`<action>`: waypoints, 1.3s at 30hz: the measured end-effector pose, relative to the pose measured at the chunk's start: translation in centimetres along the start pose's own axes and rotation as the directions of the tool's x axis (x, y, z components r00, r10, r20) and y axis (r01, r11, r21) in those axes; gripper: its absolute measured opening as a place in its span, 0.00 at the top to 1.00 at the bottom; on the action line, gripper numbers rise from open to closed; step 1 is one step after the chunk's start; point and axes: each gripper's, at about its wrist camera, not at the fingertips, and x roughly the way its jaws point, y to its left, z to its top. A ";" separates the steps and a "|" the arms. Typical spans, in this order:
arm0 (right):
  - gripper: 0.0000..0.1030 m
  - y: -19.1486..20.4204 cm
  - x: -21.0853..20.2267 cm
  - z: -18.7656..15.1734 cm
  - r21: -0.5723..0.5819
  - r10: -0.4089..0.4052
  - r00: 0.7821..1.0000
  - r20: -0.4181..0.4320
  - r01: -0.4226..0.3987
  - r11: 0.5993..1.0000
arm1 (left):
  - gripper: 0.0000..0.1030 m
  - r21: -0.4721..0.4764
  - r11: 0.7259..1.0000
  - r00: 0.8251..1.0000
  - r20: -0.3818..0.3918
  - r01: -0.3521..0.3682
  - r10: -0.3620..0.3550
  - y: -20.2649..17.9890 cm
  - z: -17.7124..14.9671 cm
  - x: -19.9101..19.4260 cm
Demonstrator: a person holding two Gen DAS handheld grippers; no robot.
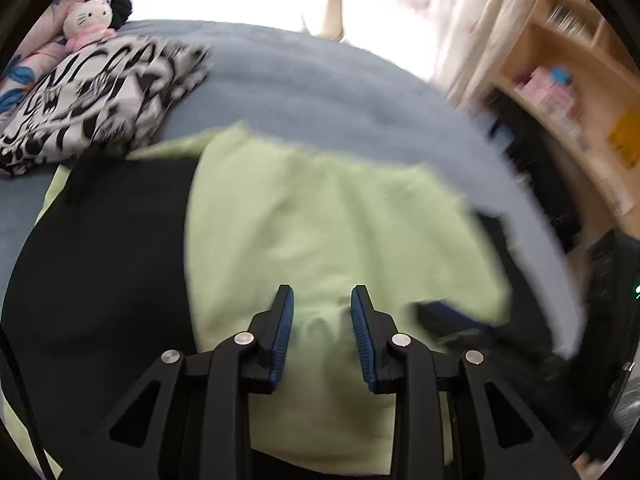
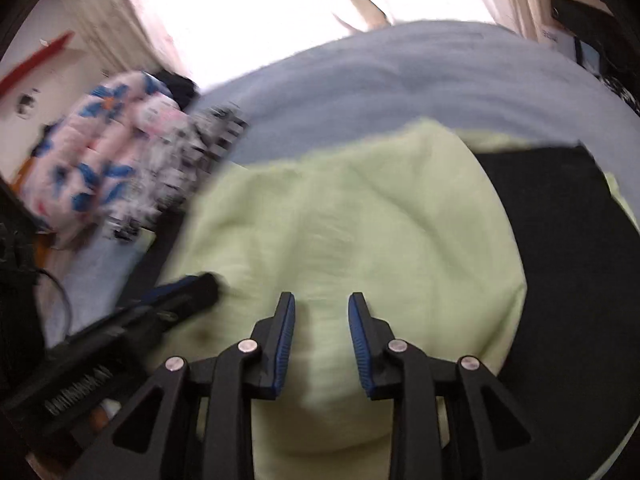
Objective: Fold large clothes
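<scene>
A large light green garment with black parts lies spread on a bed with a blue-grey cover. My left gripper hovers just above the green cloth, jaws open with nothing between them. The right gripper's dark tip shows at the right in the left wrist view. In the right wrist view the same green garment fills the middle, with a black panel to its right. My right gripper is open and empty over the cloth. The left gripper lies at the left. Both views are blurred.
A black-and-white patterned folded cloth, a white cat plush toy and a floral quilt sit at the bed's far side. Wooden shelves stand beyond the bed edge. Bright curtains hang behind.
</scene>
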 end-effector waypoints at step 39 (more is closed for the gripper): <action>0.92 2.5 -16.3 -8.1 0.079 0.039 0.985 0.170 -0.053 0.995 | 0.46 0.052 0.989 0.989 0.056 -0.139 0.136 -1.1 -7.8 -16.2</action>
